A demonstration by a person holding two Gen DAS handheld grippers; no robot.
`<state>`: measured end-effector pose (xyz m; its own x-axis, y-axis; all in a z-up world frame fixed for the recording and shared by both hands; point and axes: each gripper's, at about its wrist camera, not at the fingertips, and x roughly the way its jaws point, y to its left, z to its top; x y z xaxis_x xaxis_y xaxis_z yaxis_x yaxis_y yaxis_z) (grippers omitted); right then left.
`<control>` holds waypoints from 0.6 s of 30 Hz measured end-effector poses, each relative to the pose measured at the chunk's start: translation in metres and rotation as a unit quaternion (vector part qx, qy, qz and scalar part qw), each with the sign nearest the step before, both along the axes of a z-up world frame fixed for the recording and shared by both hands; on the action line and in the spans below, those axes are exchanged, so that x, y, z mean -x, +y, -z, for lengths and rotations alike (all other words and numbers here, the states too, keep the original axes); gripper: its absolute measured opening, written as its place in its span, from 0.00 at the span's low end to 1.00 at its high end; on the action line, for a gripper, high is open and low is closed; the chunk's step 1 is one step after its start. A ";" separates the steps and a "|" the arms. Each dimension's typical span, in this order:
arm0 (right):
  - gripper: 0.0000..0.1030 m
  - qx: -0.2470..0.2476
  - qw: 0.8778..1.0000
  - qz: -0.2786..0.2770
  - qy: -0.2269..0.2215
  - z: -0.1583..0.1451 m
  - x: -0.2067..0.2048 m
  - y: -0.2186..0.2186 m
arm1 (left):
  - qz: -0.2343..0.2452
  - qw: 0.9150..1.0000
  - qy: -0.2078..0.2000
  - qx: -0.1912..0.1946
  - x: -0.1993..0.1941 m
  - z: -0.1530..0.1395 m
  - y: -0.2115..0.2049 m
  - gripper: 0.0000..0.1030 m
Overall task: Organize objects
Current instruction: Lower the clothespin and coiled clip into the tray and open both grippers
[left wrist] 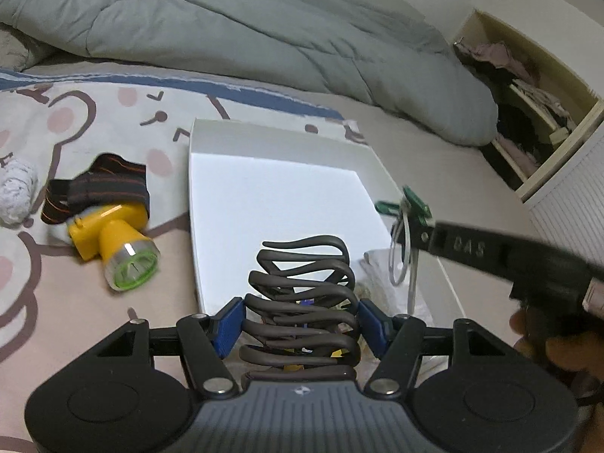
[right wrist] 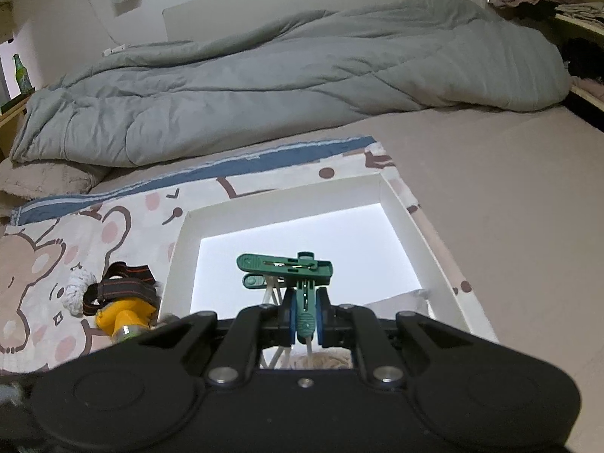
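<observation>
- Left tongs up close, blue pads pressed on both sides of a dark wavy coil — a firm grasp, the coil sticking out forward over the near end of the box.
- The box, white and shallow, sits on the bed, its floor bright and mostly bare; some pale, crumpled stuff lies in its near right corner, too blurred to name.
- Right tongs clenched on a green clip, pads squeezing its handle; the clip's head crosses above the tips, white cords dangling beneath it.
- From the left view, the right tongs reach in from the right, clip hanging above the box's right wall, a wire ring looped under it.
- Left of the box, on the cartoon sheet: a yellow headlamp with dark striped strap, lens pointing at the camera.
- Just left of that, a white knit ball.
- Behind it all, a grey duvet bunched across the bed.
- A hand grips the right tool at the frame's edge.
</observation>
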<state>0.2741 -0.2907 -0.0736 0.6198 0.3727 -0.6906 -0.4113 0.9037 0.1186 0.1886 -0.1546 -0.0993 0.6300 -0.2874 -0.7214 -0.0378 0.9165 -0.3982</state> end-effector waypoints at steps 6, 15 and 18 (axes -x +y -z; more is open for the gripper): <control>0.10 -0.001 1.000 -0.009 0.004 0.007 -0.005 0.012 | 0.005 1.000 -0.001 -0.024 -0.007 0.009 0.002 0.63; 0.10 -0.003 1.000 -0.009 0.018 0.022 -0.018 0.036 | 0.005 0.997 -0.054 -0.056 -0.011 -0.002 0.010 0.56; 0.10 -0.002 1.000 -0.011 0.023 0.027 -0.021 0.041 | 0.005 0.998 -0.041 -0.047 -0.015 0.002 0.013 0.56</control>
<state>0.2953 -0.2500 -0.1007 0.5788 0.3882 -0.7171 -0.4244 0.8943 0.1415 0.2037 -0.1418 -0.1008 0.6855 -0.2268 -0.6918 0.0002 0.9503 -0.3113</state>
